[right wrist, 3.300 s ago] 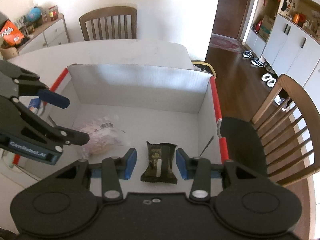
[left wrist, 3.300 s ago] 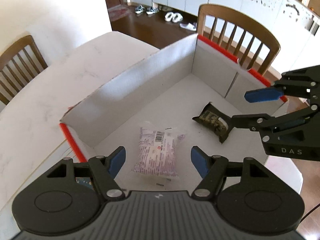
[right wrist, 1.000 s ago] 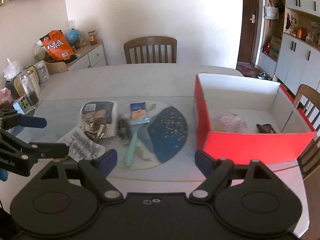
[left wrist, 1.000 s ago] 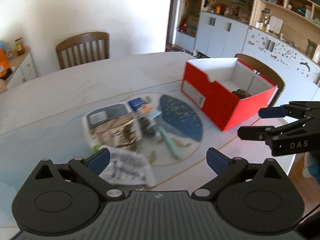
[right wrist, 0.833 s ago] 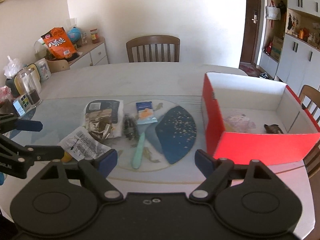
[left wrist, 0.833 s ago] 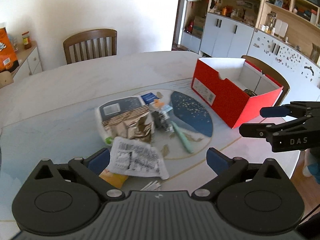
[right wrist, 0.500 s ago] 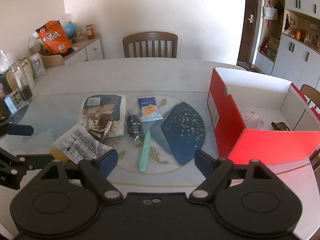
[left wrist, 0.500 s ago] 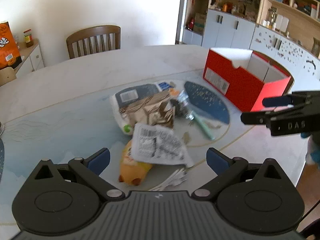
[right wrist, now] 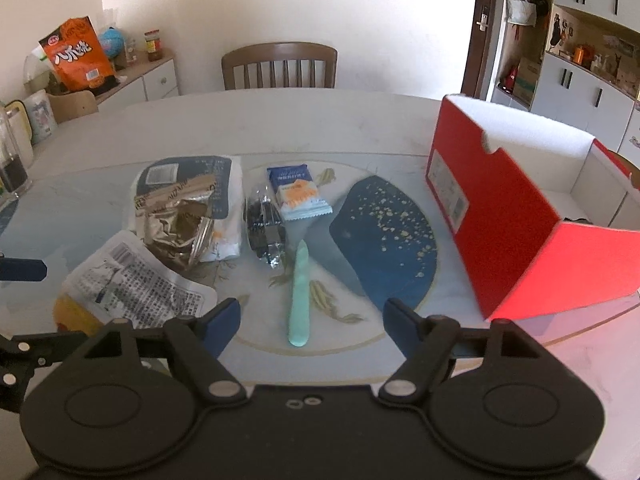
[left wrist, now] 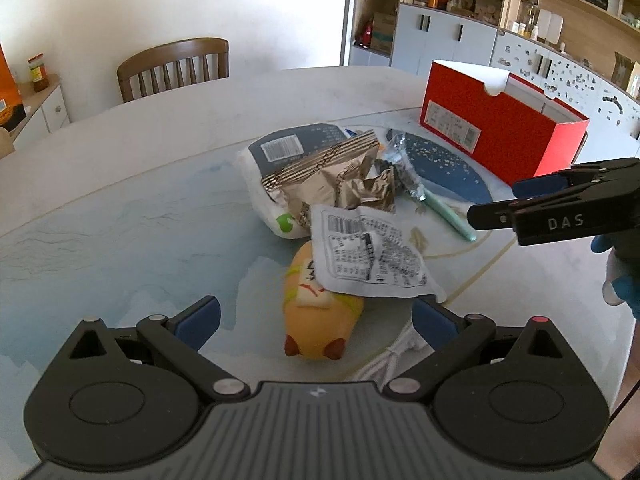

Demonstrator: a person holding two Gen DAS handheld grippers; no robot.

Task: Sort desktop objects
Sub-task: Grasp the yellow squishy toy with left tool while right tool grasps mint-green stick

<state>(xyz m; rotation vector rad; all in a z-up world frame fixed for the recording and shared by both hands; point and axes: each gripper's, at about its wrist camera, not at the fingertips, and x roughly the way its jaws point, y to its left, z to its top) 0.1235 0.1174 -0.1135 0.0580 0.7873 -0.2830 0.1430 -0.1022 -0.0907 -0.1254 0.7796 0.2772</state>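
Both tools have left the red box [right wrist: 516, 216] and come down over the heap on the table [left wrist: 120, 208], so two packets are already sorted and the next pick is about to begin, I judge. On the left, the left tool [left wrist: 316, 318] stands open and empty around the yellow toy [left wrist: 316, 320], which lies partly under a white printed packet [left wrist: 372, 256]. In the middle, the right tool [right wrist: 312, 322] is open too, its jaws have just narrowed a little, with the green stick [right wrist: 300, 296] between them, not gripped. Its side reads "DAS".
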